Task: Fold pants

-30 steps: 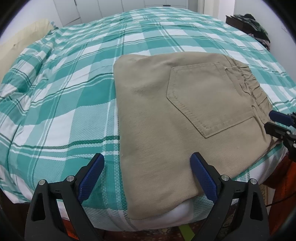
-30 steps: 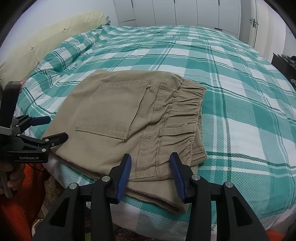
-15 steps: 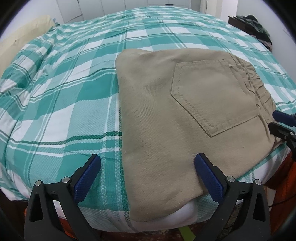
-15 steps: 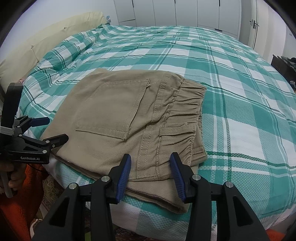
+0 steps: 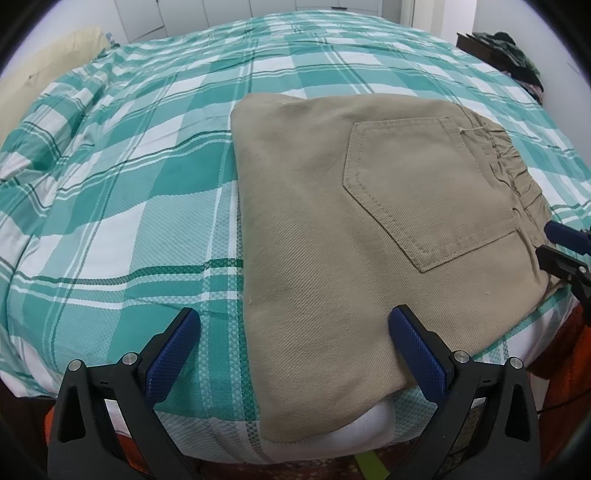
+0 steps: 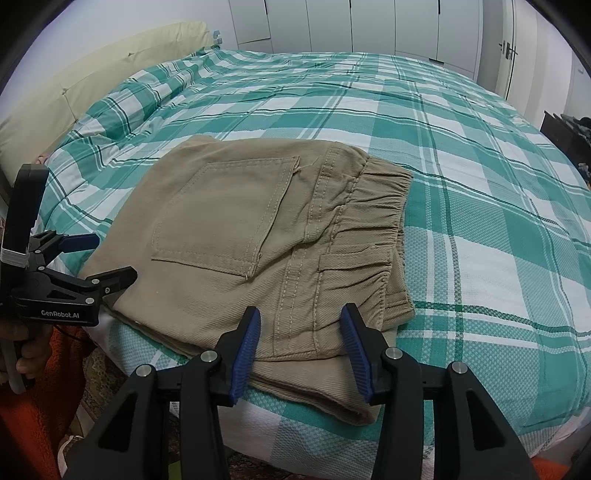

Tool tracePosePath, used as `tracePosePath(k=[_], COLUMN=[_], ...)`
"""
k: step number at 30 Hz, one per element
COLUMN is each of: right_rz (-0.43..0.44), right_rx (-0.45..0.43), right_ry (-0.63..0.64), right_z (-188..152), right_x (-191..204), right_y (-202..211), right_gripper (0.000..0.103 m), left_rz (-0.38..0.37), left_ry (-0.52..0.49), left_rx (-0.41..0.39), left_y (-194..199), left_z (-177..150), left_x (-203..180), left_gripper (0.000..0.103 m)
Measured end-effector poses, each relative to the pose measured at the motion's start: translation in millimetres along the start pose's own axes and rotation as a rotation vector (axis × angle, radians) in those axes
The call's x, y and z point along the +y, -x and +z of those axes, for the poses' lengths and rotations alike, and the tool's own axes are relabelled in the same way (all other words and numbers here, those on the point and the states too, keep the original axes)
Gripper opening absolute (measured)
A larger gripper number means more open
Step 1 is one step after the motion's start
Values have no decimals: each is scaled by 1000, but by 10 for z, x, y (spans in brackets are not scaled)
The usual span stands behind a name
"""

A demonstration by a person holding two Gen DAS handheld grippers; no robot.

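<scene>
While hovering at the near edge of the bed, spread wide go the left gripper's blue-padded fingers, gripping nothing, one pad over the checked cover and the other over the near corner of the pants. Over on the right wrist view, parted to a moderate gap stand the right gripper's fingers, also holding nothing, poised just above the near folded edge of the pants by the waistband seam. Whether those pads touch the cloth, cannot tell.

Lying folded into a compact tan rectangle close to the bed's near edge, with a back pocket facing up and the gathered elastic waistband at the right side. Stacked in layers, with lower folds peeking out along the near edge. Seen from the right, resting at the left side of the pants with its black frame marked "GenRobot.AI", the left gripper.

Stretching away beyond, teal-and-white checked cover, then a cream headboard at far left and white cupboard doors along the back wall.
</scene>
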State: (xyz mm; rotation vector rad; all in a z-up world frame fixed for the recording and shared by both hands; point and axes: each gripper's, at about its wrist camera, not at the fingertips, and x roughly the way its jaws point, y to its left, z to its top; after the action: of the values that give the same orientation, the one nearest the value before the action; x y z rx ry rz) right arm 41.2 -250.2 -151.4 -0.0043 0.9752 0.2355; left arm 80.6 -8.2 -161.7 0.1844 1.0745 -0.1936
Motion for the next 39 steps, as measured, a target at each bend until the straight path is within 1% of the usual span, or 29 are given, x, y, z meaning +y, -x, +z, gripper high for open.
tracePosePath(k=[7, 15, 39], right_rz=[1, -2, 1], right_rx=[-1, -2, -7], right_ry=[-2, -5, -10], right_z=[-3, 4, 2], right_x=[2, -7, 31], right_y=[1, -3, -13], right_gripper=[49, 50, 57], left_rz=[0, 17, 23], left_ry=[-1, -15, -15], left_rx=[3, -4, -10], left_y=[3, 9, 26], left_z=[3, 1, 6], left_x=[-3, -33, -30], left_gripper=[102, 102, 102])
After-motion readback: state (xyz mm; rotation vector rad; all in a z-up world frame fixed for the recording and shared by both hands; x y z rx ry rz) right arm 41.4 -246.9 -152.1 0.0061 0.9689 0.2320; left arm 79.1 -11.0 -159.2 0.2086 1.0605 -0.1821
